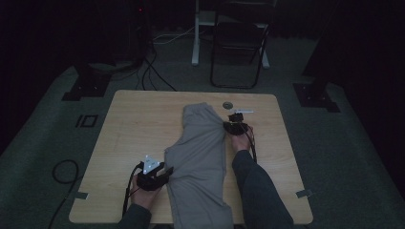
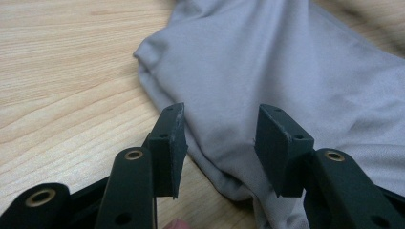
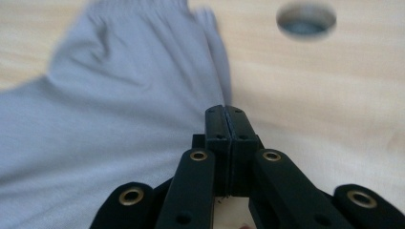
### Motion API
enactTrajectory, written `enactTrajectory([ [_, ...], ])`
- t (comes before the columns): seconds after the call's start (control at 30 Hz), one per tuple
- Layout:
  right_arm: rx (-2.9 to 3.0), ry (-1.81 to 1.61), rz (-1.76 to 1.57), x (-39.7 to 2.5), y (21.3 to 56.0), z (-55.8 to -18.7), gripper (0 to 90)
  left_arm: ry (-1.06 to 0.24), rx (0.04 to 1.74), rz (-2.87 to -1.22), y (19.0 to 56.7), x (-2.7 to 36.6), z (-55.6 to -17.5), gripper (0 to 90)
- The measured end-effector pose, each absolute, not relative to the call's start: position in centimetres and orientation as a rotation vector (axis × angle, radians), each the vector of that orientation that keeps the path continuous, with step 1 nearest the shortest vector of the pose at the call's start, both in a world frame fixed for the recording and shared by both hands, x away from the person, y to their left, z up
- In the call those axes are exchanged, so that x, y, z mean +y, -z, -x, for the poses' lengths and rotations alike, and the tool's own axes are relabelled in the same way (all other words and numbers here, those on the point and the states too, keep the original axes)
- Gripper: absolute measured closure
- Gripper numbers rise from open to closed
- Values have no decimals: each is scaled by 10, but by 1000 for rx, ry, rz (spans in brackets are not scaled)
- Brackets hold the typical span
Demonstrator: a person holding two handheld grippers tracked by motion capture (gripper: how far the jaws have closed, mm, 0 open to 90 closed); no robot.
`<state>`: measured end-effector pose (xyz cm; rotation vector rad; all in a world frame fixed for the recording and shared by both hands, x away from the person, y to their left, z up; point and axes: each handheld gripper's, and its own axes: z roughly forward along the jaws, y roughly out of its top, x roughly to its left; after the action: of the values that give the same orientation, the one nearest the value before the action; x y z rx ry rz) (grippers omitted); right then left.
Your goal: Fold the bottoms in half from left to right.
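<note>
A grey garment (image 1: 200, 157), seemingly trousers, lies lengthwise down the middle of the wooden table (image 1: 138, 124) and hangs over the near edge. My left gripper (image 1: 167, 172) is at its left edge, near the front. In the left gripper view it (image 2: 222, 125) stands open, with a folded edge of the garment (image 2: 286, 71) lying between and ahead of the jaws. My right gripper (image 1: 232, 118) is at the garment's right edge, farther back. In the right gripper view it (image 3: 228, 110) is shut, its tips at the edge of the cloth (image 3: 119, 95); I cannot tell whether any fabric is pinched.
A round cable hole (image 1: 227, 104) (image 3: 305, 20) and a white strip (image 1: 243, 111) lie just beyond the right gripper. Bits of tape (image 1: 303, 193) mark the table's front corners. A dark chair (image 1: 239, 43) and cables stand on the floor behind the table.
</note>
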<state>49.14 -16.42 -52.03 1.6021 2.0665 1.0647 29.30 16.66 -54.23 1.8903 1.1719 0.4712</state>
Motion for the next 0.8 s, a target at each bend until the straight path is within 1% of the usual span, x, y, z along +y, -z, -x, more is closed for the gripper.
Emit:
enactTrajectory([
  [0.07, 2096, -1043, -1618, -166, 531, -491, 857, -467, 1171, -1891, 543, 167, -293, 541],
  [0.13, 2115, -1047, -1631, -168, 538, -490, 778, -465, 1175, -1895, 543, 166, -294, 537],
  [0.23, 2107, -1072, -1642, -170, 537, -485, 654, -466, 1179, -1897, 543, 166, -294, 533],
  [0.37, 2109, -1112, -1594, -172, 531, -468, 574, -466, 1186, -1892, 543, 166, -294, 531],
  [0.43, 2113, -1118, -1550, -172, 529, -458, 547, -463, 1191, -1896, 543, 167, -294, 528],
  [0.6, 2126, -1143, -1474, -174, 523, -439, 534, -467, 1192, -1899, 543, 166, -295, 524],
  [0.8, 2178, -1115, -1394, -171, 520, -425, 518, -464, 1195, -1901, 543, 166, -295, 523],
])
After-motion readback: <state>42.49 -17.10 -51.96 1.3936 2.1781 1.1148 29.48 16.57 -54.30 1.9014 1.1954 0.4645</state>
